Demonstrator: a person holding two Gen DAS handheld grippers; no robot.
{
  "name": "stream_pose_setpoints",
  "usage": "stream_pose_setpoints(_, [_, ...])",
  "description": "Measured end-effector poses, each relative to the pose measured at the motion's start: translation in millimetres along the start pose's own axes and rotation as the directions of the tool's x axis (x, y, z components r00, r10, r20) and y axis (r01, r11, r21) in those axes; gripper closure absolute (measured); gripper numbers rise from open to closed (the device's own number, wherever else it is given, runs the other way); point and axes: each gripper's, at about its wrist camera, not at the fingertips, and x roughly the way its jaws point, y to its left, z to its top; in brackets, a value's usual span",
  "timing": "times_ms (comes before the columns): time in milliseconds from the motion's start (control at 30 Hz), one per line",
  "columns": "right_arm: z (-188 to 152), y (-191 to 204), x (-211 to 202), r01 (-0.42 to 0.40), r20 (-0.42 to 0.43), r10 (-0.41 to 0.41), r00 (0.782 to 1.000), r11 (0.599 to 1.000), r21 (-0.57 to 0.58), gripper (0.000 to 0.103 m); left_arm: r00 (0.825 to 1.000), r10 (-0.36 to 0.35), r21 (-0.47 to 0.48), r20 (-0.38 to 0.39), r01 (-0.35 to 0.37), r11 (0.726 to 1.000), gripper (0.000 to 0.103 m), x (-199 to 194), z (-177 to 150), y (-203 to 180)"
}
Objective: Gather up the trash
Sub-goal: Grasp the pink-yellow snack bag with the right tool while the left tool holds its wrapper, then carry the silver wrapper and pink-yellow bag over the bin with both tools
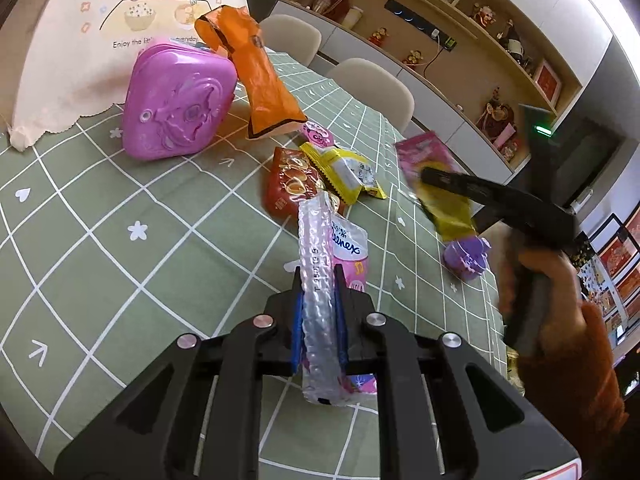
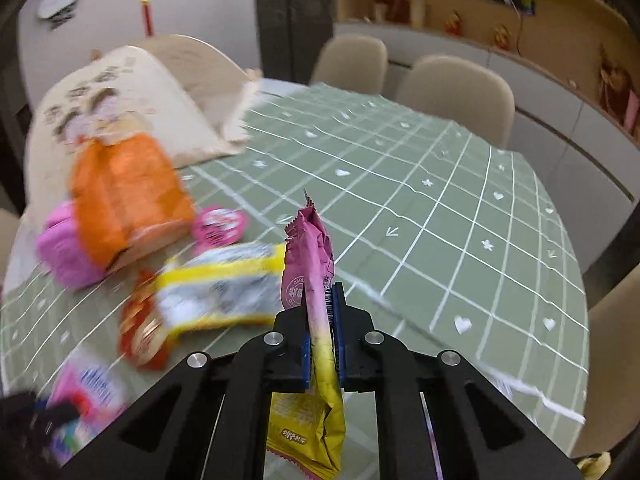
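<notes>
My left gripper [image 1: 318,280] is shut on a clear crinkled plastic wrapper [image 1: 317,300], held upright above the green checked tablecloth [image 1: 120,220]. My right gripper [image 2: 322,292] is shut on a pink-and-yellow snack wrapper [image 2: 310,264]; it also shows in the left wrist view [image 1: 432,184], lifted off the table at the right. Still on the cloth lie a pink Kleenex pack [image 1: 350,248], a red snack bag [image 1: 290,186], a yellow wrapper [image 1: 348,172], an orange bag [image 1: 256,76], a small pink round lid [image 1: 318,134] and a purple cup [image 1: 468,258].
A pink-purple plastic case [image 1: 176,104] stands at the back left before a printed cloth bag [image 1: 80,40]. Beige chairs [image 2: 456,92] stand round the far table edge, with shelves [image 1: 460,32] behind. Bare tablecloth [image 2: 460,220] stretches to the right.
</notes>
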Motion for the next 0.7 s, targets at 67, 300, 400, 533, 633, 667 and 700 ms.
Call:
stream_pose_setpoints(67, [-16,1,-22,-0.035,0.006,0.035,0.999,0.999,-0.001,0.093,1.0,-0.012,0.009,-0.002,0.012,1.0,0.092,0,1,1])
stream_pose_setpoints(300, [-82,-1,-77,-0.071,0.024,0.072,0.997,0.997,-0.016,0.093,1.0,0.002,0.053,-0.008,-0.002,0.999,0.092,1,-3,-6])
stream_pose_setpoints(400, [-106,-11,-102,-0.081,0.058,0.081,0.995,0.997,0.001,0.093,1.0,0.017,0.063,0.001,-0.017,0.998,0.092,-3,-6,-17])
stream_pose_setpoints(533, [-128,-25,-122,-0.102,0.101,0.099,0.99,0.994,0.031,0.093,0.999,0.021,0.088,0.025,-0.023,0.996,0.092,-12,-16,-44])
stream_pose_setpoints(633, [-144,-35,-135,-0.097,0.131,0.091,0.987,0.994,0.04,0.093,1.0,-0.001,0.129,0.028,-0.003,0.992,0.092,-16,-28,-79])
stream_pose_setpoints(667, [-149,-40,-140,-0.096,0.142,0.089,0.986,0.994,0.046,0.093,0.999,-0.006,0.143,0.032,0.001,0.99,0.092,-17,-31,-90])
stream_pose_setpoints(700, [-154,-46,-145,-0.096,0.154,0.087,0.984,0.994,0.055,0.093,0.999,-0.013,0.157,0.039,0.006,0.988,0.092,-19,-34,-100])
